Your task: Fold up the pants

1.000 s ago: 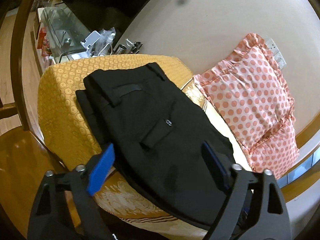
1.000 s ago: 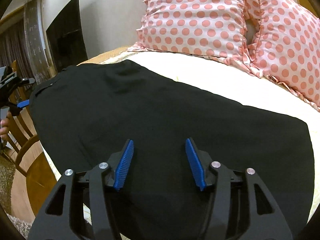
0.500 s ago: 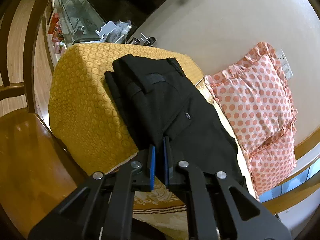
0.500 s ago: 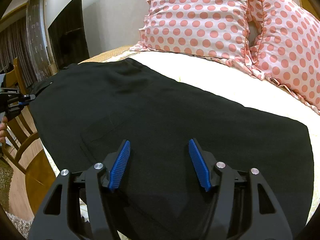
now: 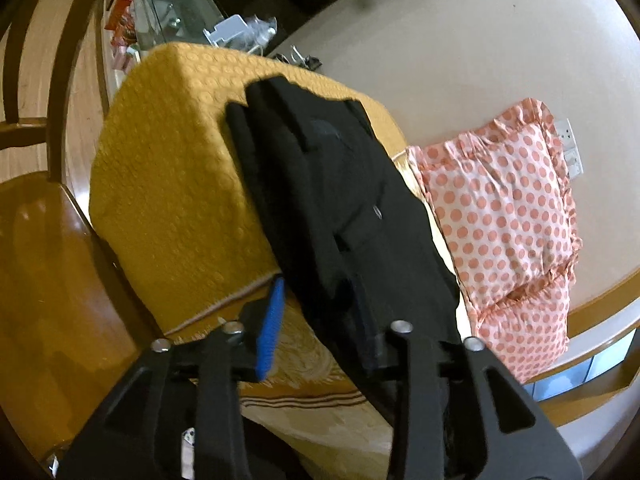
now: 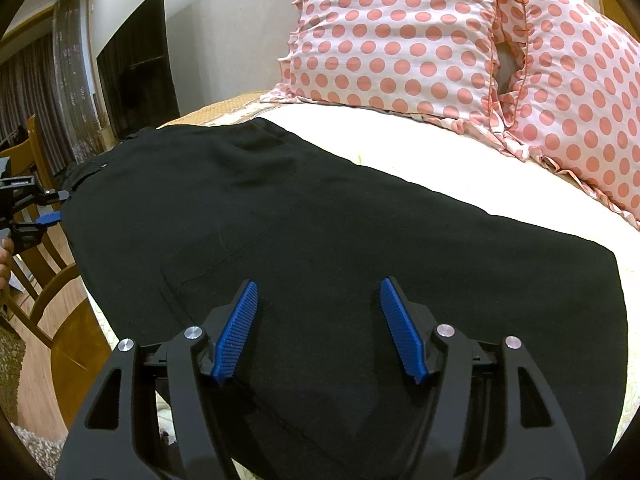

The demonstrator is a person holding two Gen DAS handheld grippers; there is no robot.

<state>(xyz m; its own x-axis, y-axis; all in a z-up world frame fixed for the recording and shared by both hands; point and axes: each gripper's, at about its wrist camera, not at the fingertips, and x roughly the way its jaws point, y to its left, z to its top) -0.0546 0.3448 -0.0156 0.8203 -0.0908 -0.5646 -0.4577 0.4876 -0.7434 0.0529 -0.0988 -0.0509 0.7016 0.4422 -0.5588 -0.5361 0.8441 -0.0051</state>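
The black pants (image 5: 336, 200) lie folded on the bed, with the waistband end on the yellow bedspread (image 5: 172, 184). They also fill the right wrist view (image 6: 320, 240). My left gripper (image 5: 320, 320) is open at the near edge of the pants, with the cloth edge between its fingers; the right finger is dark against the cloth. It also shows at the far left of the right wrist view (image 6: 44, 208). My right gripper (image 6: 318, 320) is open and empty just above the pants.
Two pink polka-dot pillows (image 6: 460, 52) lean on the wall behind the pants, also in the left wrist view (image 5: 508, 216). A wooden chair (image 5: 44, 272) stands next to the bed edge. A glass shelf with clutter (image 5: 168, 20) is beyond the bed. Cream sheet (image 6: 440, 160) lies under the pants.
My left gripper shut at the edge of the pants half a second ago and is now open again. My right gripper has opened a little wider and stayed over the pants.
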